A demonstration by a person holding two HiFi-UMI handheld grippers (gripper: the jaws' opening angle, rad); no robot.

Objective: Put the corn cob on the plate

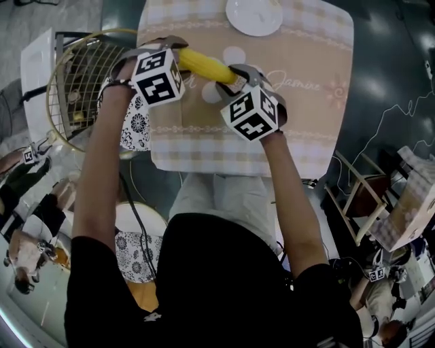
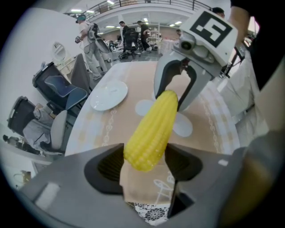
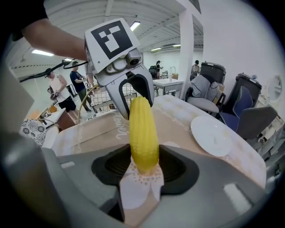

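Observation:
A yellow corn cob (image 1: 204, 66) hangs just above the tablecloth, held at both ends. My left gripper (image 1: 175, 51) is shut on its left end and my right gripper (image 1: 230, 75) is shut on its right end. In the left gripper view the corn cob (image 2: 153, 129) runs away from my left gripper (image 2: 144, 162) to the other gripper's fingers (image 2: 161, 82). In the right gripper view the corn cob (image 3: 143, 133) stands between the jaws of my right gripper (image 3: 143, 168). The empty white plate (image 1: 253, 15) (image 2: 109, 95) (image 3: 211, 136) lies at the table's far edge, beyond the cob.
The small table (image 1: 306, 136) has a beige checked cloth with white flower prints. A round wire basket (image 1: 75, 88) stands left of it and a wooden chair (image 1: 360, 197) to the right. Chairs and several people fill the room behind.

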